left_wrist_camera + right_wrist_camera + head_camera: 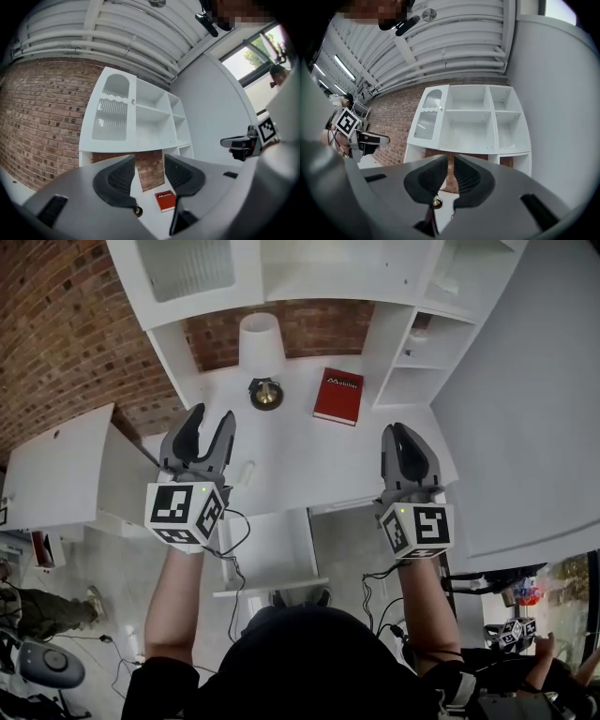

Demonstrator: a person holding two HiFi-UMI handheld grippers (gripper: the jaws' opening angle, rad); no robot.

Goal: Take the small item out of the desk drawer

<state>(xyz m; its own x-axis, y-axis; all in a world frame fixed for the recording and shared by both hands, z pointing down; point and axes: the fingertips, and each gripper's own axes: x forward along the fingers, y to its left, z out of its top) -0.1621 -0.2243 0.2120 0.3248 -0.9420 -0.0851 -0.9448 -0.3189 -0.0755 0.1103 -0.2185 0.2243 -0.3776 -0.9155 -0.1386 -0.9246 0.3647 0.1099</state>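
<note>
- The left gripper is held over the white desk with its jaws spread apart; nothing is gripped between them.
- The right gripper is held alongside, its jaws drawn almost together with a narrow gap left, and nothing is clasped.
- The desk drawer is seen pulled out below the desktop edge; no item can be made out inside it.
- A small white item lies on the desktop, just beside the left gripper; it is judged to be the thing taken out, though its kind cannot be told.
- The removal is therefore judged done; at most, closing the drawer may be left.
</note>
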